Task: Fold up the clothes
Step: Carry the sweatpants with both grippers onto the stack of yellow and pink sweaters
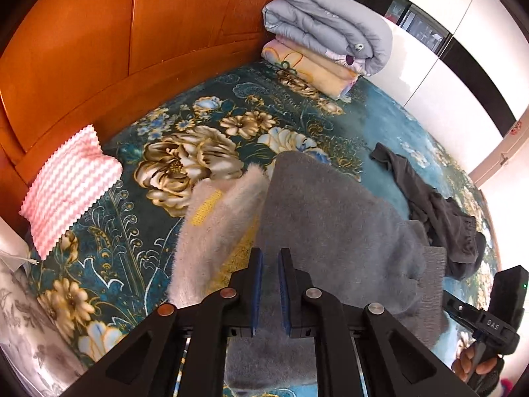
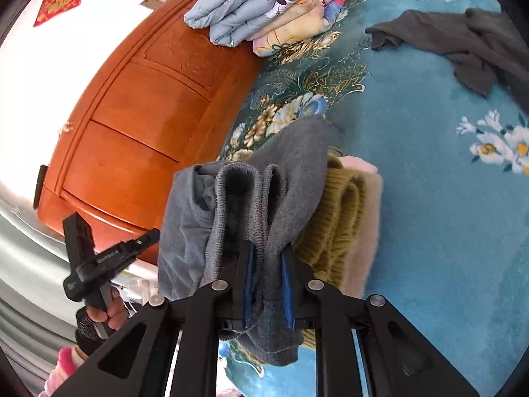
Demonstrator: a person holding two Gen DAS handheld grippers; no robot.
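- The grey sweater (image 1: 330, 218) lies on the bed (image 1: 380, 125), partly folded and resting over a pale pink fluffy garment (image 1: 211, 231) with mustard-yellow ribbing. Both sit toward the near edge of the bed, well away from the headboard (image 1: 132, 33).
- The left gripper (image 1: 270, 258) hangs directly above the grey sweater. Its 2 blue-padded fingers stand a narrow gap apart, and fuzzy grey fabric shows between them. I cannot tell whether the pads actually pinch the cloth or only hover over it.
- The right gripper (image 2: 268, 254) is clamped on the grey sweater's ribbed edge (image 2: 244, 178). The knit bunches between the 2 pads and folds up and over in front of them, so this side is lifted off the bed.
- The relation the next move turns on: the sweater's long axis runs away from both grippers toward the headboard. The right gripper holds 1 near end, and the left is over the near part of the body. My judgement is that the held edge must be carried along that axis to lay 1 half over the other.
- A dark grey garment (image 1: 439, 211) lies crumpled on the bed toward its right edge, apart from the sweater and not yet folded.
- Folded quilts (image 1: 330, 29) are stacked at the headboard corner, and a pink zigzag pillow (image 1: 69, 185) leans at the left edge.
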